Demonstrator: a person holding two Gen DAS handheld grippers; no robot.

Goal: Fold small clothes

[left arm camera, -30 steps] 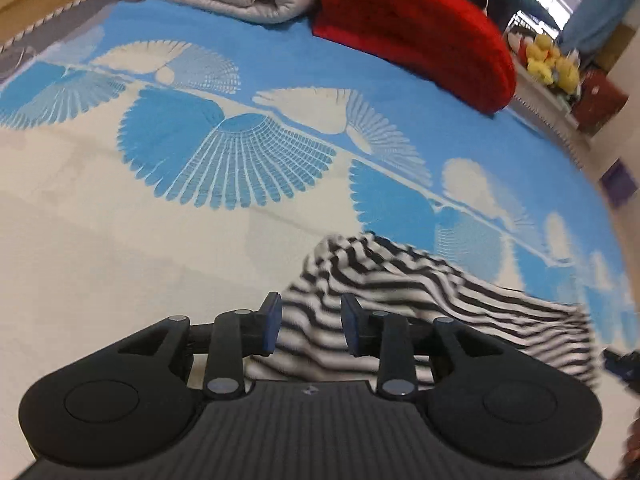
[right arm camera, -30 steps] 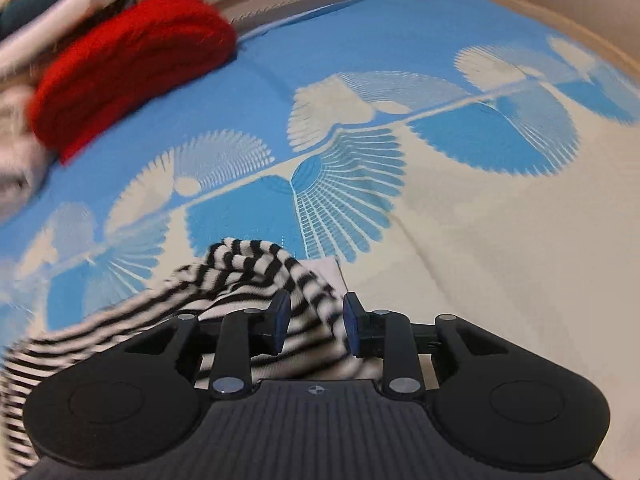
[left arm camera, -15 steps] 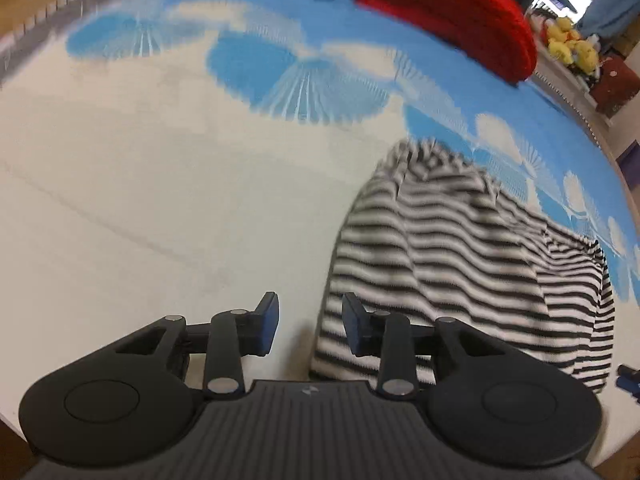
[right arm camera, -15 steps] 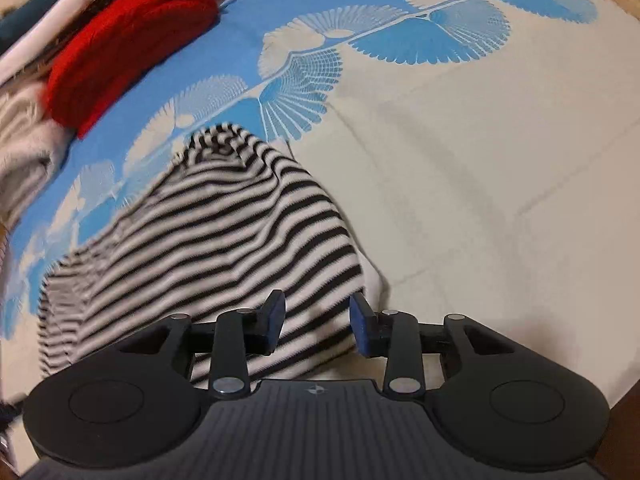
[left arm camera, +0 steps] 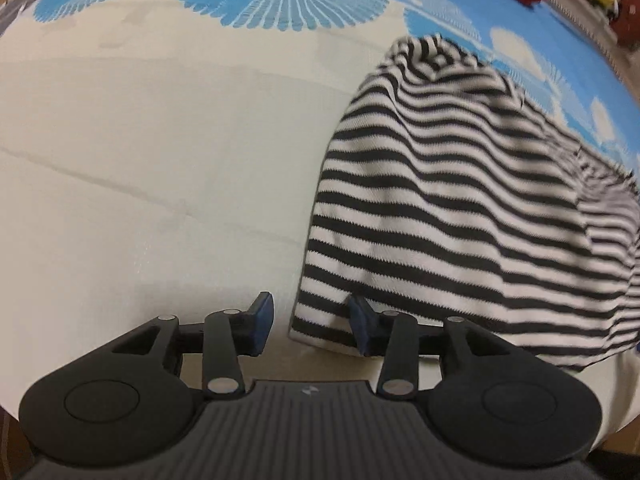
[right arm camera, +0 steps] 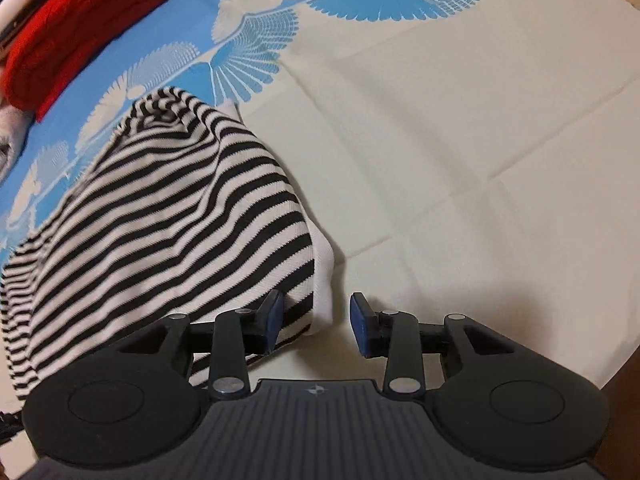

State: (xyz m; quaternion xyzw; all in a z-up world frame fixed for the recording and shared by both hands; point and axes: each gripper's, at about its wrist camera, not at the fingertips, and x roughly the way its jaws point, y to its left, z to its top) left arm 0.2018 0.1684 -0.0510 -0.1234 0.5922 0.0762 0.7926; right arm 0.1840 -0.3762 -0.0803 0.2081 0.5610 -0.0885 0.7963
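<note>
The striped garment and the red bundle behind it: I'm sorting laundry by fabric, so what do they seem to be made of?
The striped garment looks like a fine matte knit, perhaps cotton: tiny ribbed stitches show along its black and white bands, and it drapes softly. The red bundle looks like a thicker, fuzzier knit or fleece, judging by its nubby, rolled surface; the fibre itself cannot be told.

Right gripper [right arm camera: 316, 322] jaws parted over striped garment [right arm camera: 160, 224] corner.
</note>
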